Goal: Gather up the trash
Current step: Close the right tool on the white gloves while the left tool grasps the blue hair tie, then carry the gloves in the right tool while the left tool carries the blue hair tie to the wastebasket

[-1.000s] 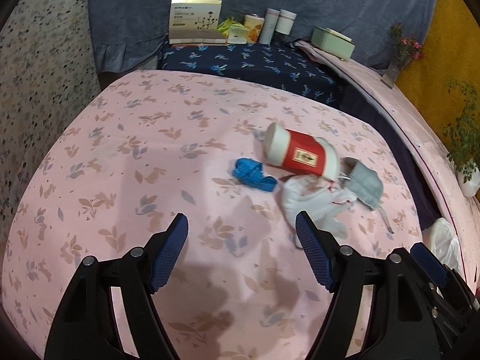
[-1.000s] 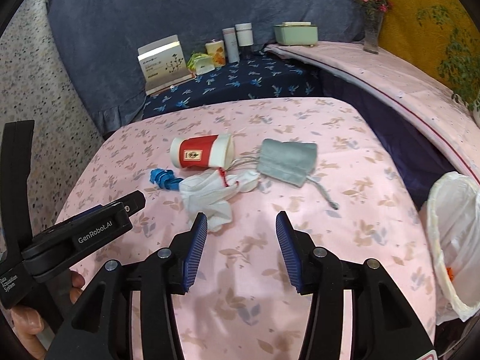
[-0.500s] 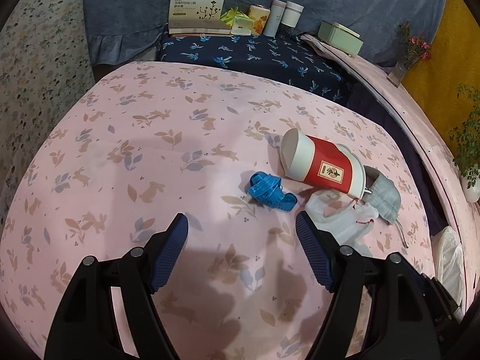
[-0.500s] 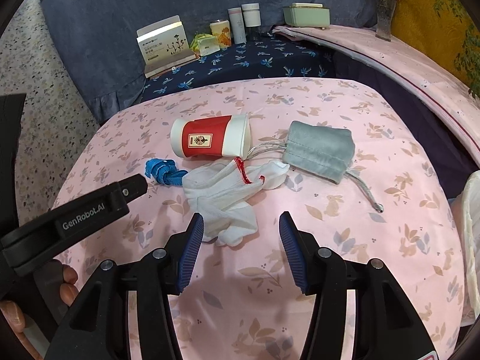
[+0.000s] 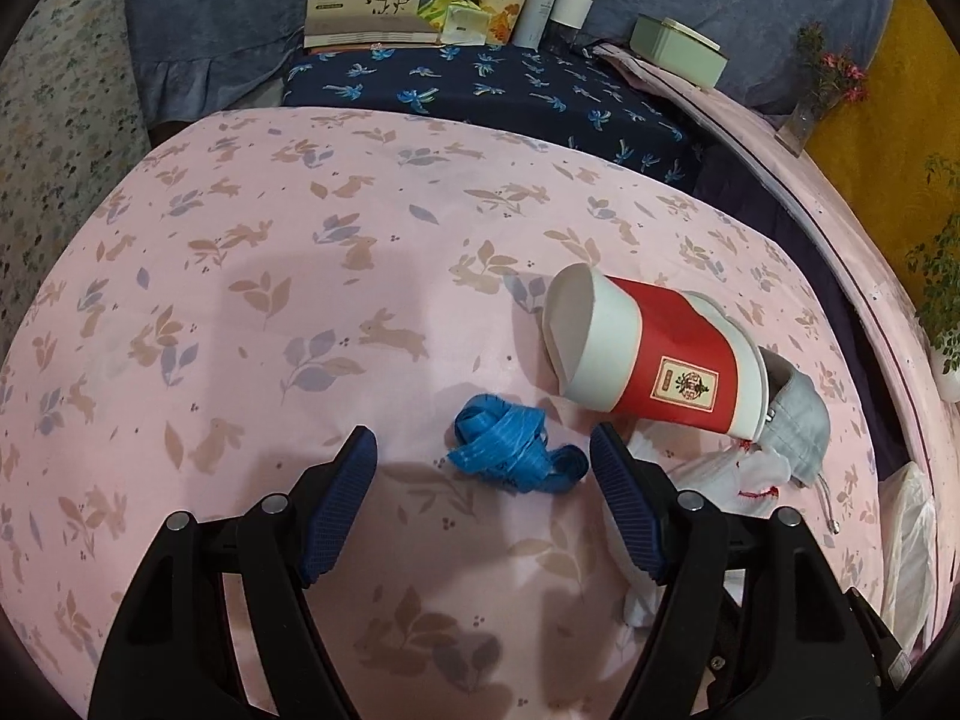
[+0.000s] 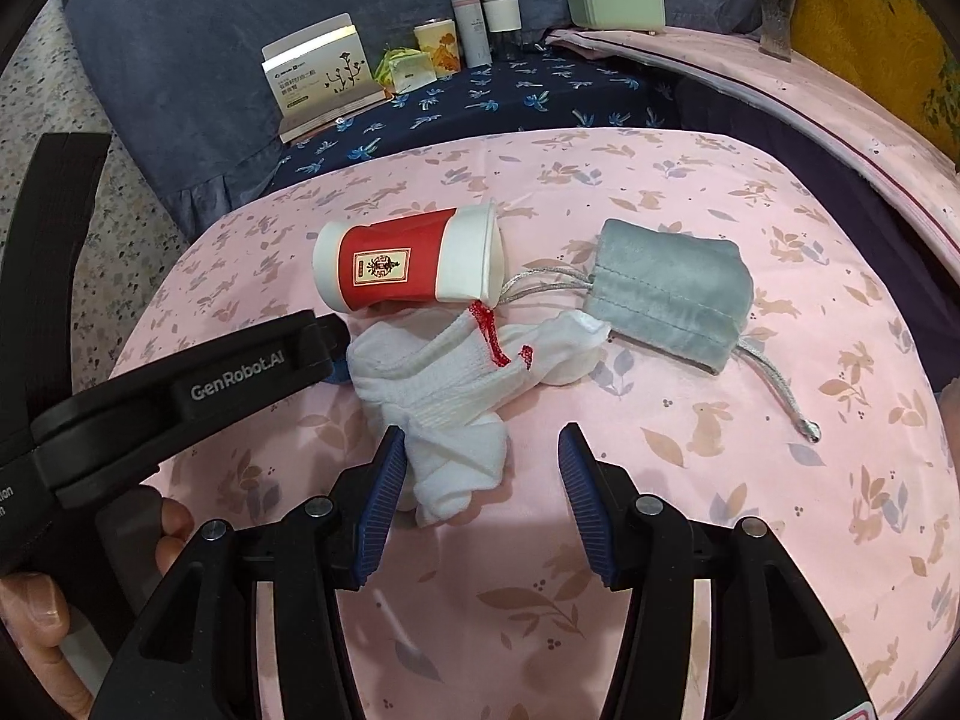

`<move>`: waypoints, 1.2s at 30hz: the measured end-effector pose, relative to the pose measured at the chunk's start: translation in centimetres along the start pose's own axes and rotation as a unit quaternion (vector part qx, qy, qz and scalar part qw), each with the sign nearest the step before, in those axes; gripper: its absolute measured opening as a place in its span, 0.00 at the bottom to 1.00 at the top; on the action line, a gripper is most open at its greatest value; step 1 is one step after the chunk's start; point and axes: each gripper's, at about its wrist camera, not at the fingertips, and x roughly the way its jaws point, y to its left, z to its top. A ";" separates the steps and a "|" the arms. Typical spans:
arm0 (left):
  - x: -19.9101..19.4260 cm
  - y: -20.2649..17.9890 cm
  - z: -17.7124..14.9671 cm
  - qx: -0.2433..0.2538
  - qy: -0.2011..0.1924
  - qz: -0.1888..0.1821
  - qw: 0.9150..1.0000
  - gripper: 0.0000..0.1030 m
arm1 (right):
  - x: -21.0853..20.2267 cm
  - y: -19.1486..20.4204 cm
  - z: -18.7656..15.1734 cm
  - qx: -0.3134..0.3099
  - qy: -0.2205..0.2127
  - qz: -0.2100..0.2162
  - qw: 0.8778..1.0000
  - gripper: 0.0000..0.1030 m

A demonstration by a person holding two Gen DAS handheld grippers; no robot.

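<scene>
Both tongs hang spread wide over the pink rabbit-print surface [image 5: 228, 312], neither holding anything. Between the fingers of the left tongs [image 5: 483, 459] lies a crumpled blue strap [image 5: 510, 450], just ahead of the tips and nearer the right-hand finger, not gripped. The right tongs [image 6: 477, 456] frame the near end of a bunched white cloth [image 6: 456, 408] with red stitching; its left finger [image 6: 384, 480] sits against or just beside the cloth, and I cannot tell which.

Just beyond both pieces, a red-and-white paper cup [image 5: 648, 360] lies on its side, its rim end toward a grey drawstring pouch [image 6: 672, 300] whose cords run to the cup's mouth. The white cloth touches the cup and the pouch.

At the right edge of the left view, a white plastic bag [image 5: 912, 510] shows beside the surface.

Farther back, a dark blue patterned cloth [image 6: 510, 96] carries a white box [image 6: 318, 75], a small patterned cup [image 6: 438, 48], two bottles [image 6: 486, 18] and a pale green case [image 6: 615, 3].
</scene>
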 end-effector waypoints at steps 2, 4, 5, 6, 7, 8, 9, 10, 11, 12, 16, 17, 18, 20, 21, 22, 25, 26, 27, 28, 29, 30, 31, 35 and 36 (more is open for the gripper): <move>0.1 -0.3 0.0 0.006 0.001 -0.004 1.000 0.55 | 0.3 0.0 0.0 -0.001 0.004 0.003 1.000 0.49; 0.3 -0.5 0.0 0.009 0.003 -0.010 1.000 0.47 | 0.4 -0.2 -0.1 0.003 0.004 0.007 1.000 0.46; 0.3 -0.5 -0.1 0.011 0.005 -0.013 1.000 0.38 | 0.4 -0.2 -0.2 0.004 0.004 0.010 1.000 0.44; 0.3 -0.6 -0.2 0.012 0.005 -0.017 1.000 0.32 | 0.4 -0.3 -0.2 0.006 0.005 0.016 1.000 0.36; 0.2 -0.7 -0.2 0.011 0.004 -0.018 1.000 0.30 | 0.3 -0.3 -0.3 0.005 0.006 0.022 1.000 0.28; 0.1 -0.7 -0.3 0.009 0.004 -0.022 1.000 0.24 | 0.2 -0.2 -0.4 0.003 0.006 0.025 1.000 0.26; 0.0 -0.7 -0.4 0.007 0.005 -0.028 1.000 0.23 | 0.0 -0.2 -0.4 0.001 0.005 0.024 1.000 0.22; -0.2 -0.8 -0.5 0.006 0.006 -0.032 0.999 0.22 | -0.1 -0.1 -0.5 -0.003 0.004 0.024 1.000 0.16; -0.3 -0.9 -0.6 0.006 0.006 -0.032 0.999 0.21 | -0.3 0.0 -0.6 -0.005 0.004 0.024 1.000 0.13; -0.4 -1.0 -0.7 0.007 0.007 -0.033 0.999 0.20 | -0.5 -0.1 -0.8 -0.006 0.003 0.023 1.000 0.11; -1.4 -1.7 -1.4 0.008 0.004 -0.036 0.999 0.19 | -2.0 -0.9 -1.1 0.002 -0.007 0.026 1.000 0.09; -1.7 -1.8 -1.6 0.008 0.002 -0.038 0.999 0.19 | -2.5 -1.2 -1.2 0.006 -0.012 0.027 1.000 0.09; -2.1 -2.1 -1.7 0.009 0.000 -0.039 0.999 0.19 | -3.0 -1.5 -1.2 0.011 -0.016 0.027 0.999 0.09; -2.9 -2.7 -2.0 0.010 -0.004 -0.043 0.999 0.19 | -4.3 -2.4 -1.2 0.021 -0.028 0.026 0.999 0.09; -3.3 -3.0 -2.1 0.012 -0.007 -0.045 0.999 0.19 | -4.8 -2.7 -1.2 0.025 -0.033 0.026 0.999 0.09; -3.8 -3.5 -2.3 0.014 -0.009 -0.047 0.999 0.19 | -5.6 -3.2 -1.2 0.030 -0.040 0.025 0.998 0.09; -5.2 -5.2 -2.7 0.027 -0.015 -0.054 0.998 0.19 | -7.4 -4.4 -1.0 0.040 -0.057 0.021 0.997 0.09; -5.6 -5.8 -2.9 0.031 -0.016 -0.056 0.998 0.19 | -8.1 -4.8 -1.0 0.043 -0.062 0.019 0.997 0.09; -6.1 -6.4 -3.0 0.036 -0.018 -0.058 0.997 0.19 | -8.8 -5.3 -0.9 0.046 -0.068 0.017 0.996 0.09; -6.6 -7.1 -3.2 0.040 -0.020 -0.062 0.997 0.19 | -9.4 -5.8 -0.9 0.050 -0.073 0.016 0.996 0.09; -7.0 -7.6 -3.4 0.045 -0.022 -0.064 0.997 0.19 | -10.0 -6.2 -0.9 0.054 -0.078 0.015 0.995 0.09; -7.5 -8.4 -3.6 0.051 -0.025 -0.065 0.996 0.19 | -10.5 -6.7 -0.9 0.057 -0.081 0.013 0.995 0.09; -7.9 -9.0 -3.8 0.056 -0.027 -0.068 0.996 0.19 | -11.0 -7.2 -0.9 0.061 -0.086 0.011 0.994 0.09; -9.4 -11.4 -4.6 0.074 -0.034 -0.077 0.994 0.19 | -13.2 -9.3 -1.2 0.076 -0.098 0.004 0.992 0.09; -9.7 -12.1 -4.8 0.080 -0.035 -0.079 0.993 0.19 | -13.7 -9.9 -1.4 0.080 -0.102 0.003 0.992 0.09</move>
